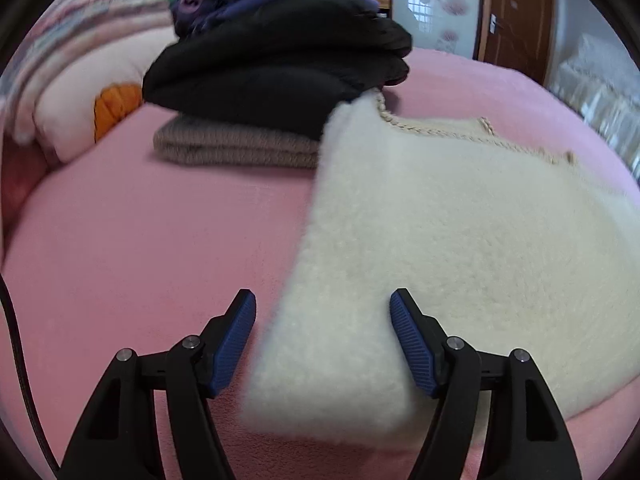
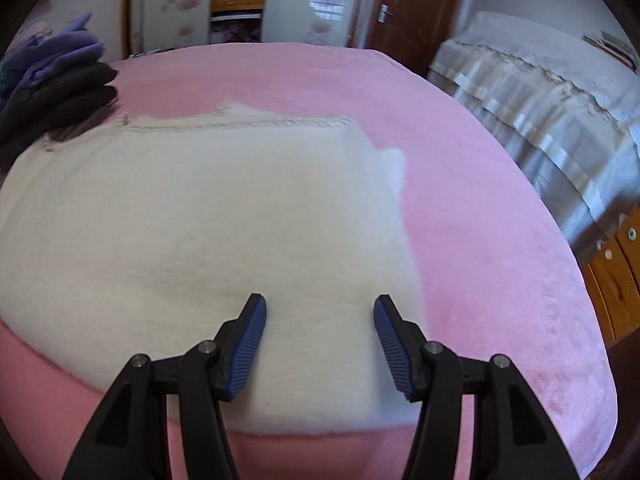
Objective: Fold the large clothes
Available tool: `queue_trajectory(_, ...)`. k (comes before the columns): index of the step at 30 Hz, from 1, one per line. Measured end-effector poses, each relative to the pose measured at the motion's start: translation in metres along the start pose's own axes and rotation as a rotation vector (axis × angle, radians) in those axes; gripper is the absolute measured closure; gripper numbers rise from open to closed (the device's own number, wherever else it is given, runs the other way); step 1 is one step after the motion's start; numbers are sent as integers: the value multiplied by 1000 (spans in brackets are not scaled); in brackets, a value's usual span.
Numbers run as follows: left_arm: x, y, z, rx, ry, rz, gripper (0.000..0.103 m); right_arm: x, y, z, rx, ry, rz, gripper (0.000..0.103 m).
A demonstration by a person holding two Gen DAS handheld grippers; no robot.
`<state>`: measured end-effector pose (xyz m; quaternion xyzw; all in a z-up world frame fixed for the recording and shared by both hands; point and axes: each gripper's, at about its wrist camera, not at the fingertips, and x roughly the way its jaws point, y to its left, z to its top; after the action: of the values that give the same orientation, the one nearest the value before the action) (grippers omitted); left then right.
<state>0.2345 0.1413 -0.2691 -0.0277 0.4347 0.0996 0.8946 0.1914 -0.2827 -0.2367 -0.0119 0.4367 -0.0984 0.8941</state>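
In the left wrist view, the left gripper (image 1: 323, 300) hangs low over the pink bed cover (image 1: 140, 240) with its two blue-padded fingers (image 1: 236, 344) spread wide apart, pinching nothing. Between and beyond them lies the cream fleece garment (image 1: 440, 240), spread flat on the bed; its near left corner sits in the gap between the fingers, and its left edge runs away from the camera toward a pile of folded clothes (image 1: 272, 80). That pile has a grey-brown knit (image 1: 232, 148) at the bottom, a bulky black garment on top of it, and purple and teal pieces above, blurred. The far left corner of the fleece touches the foot of the pile. A braided trim (image 1: 440, 132) edges the far side of the fleece. A pale pillow (image 1: 80, 100) lies to the left of the pile.

In the right wrist view, the right gripper (image 2: 320, 304) is likewise spread wide, empty, its fingers (image 2: 248, 344) hovering just above the near part of the same fleece (image 2: 180, 220). The garment's right edge runs just beside the right finger, with a small folded-over flap (image 2: 380, 160) at the far right corner. The pile of clothes (image 2: 56, 92) shows at the far left. A second bed with a grey cover (image 2: 540, 100) stands well apart on the right, a brown door (image 2: 416, 4) behind it
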Motion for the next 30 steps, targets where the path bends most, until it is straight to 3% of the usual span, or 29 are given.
queue_trajectory(4, 12, 3, -4, -11, 7, -10, 33, 10, -30, -11, 78, 29, 9, 43)
queue_trajectory(10, 9, 1, -4, -10, 6, 16, 33, 10, -11, -7, 10, 14, -82, 43)
queue_trajectory(15, -19, 6, -2, -86, 22, 11, 33, -10, -12, -6, 51, -6, -52, 43)
queue_trajectory(20, -57, 17, -16, -224, 32, -139, 27, -45, 11, 1, 24, -103, -3, 43)
queue_trajectory(23, -66, 23, -34, -326, 52, -277, 20, -62, 33, 7, -5, -141, 62, 43)
queue_trajectory(25, -63, 28, -49, -421, 94, -383, 20, -72, 49, 9, -22, -164, 99, 43)
queue_trajectory(30, -39, 32, -76, -608, 176, -538, 20, -94, 83, 10, -75, -214, 159, 43)
